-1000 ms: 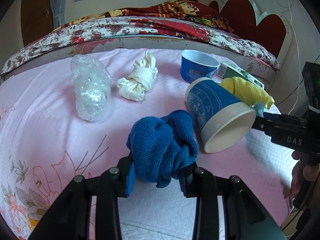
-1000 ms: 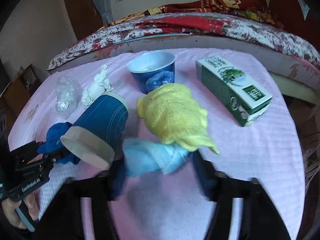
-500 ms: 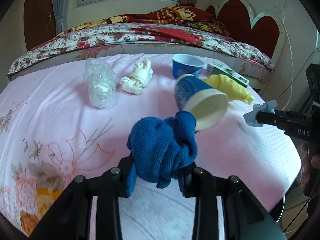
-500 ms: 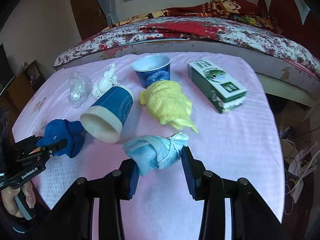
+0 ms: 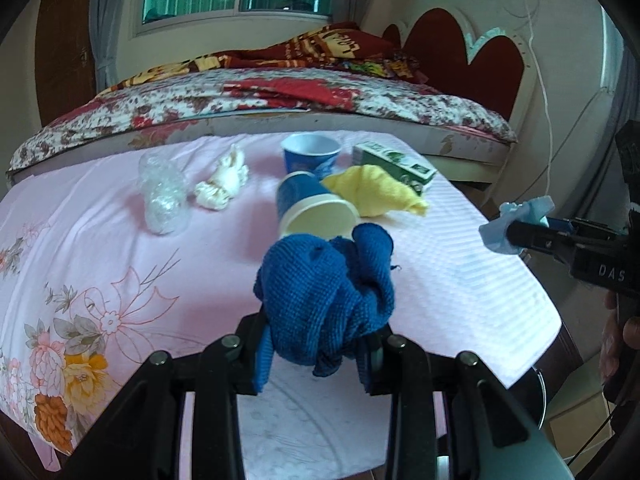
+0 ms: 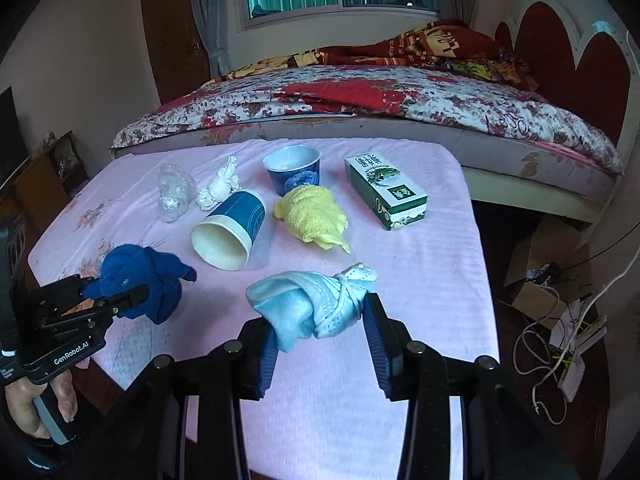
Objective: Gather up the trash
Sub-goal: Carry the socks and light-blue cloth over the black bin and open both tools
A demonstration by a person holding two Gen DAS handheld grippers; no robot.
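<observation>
Since the earlier frame both grippers had lifted and drawn back from the tipped blue cup (image 6: 230,232). Left of the cup, the left gripper (image 6: 116,300) was clamped on a dark blue rag (image 5: 328,292). Right of it, the right gripper (image 6: 320,334), jaws lately narrowed, pinched a light blue bundle (image 6: 308,304). Two pieces were collected; around the cup on the tabletop (image 6: 420,264), plastic wrap (image 6: 173,196), white wad (image 6: 220,192), yellow cloth (image 6: 314,220) and green carton (image 6: 386,190) remained.

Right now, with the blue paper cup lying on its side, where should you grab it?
Grip the blue paper cup at its open rim, one finger inside and one outside, coming from the near side. It lies tipped over with its mouth facing the cameras, so the thin wall is easy to pinch there. The round body might roll away.
</observation>
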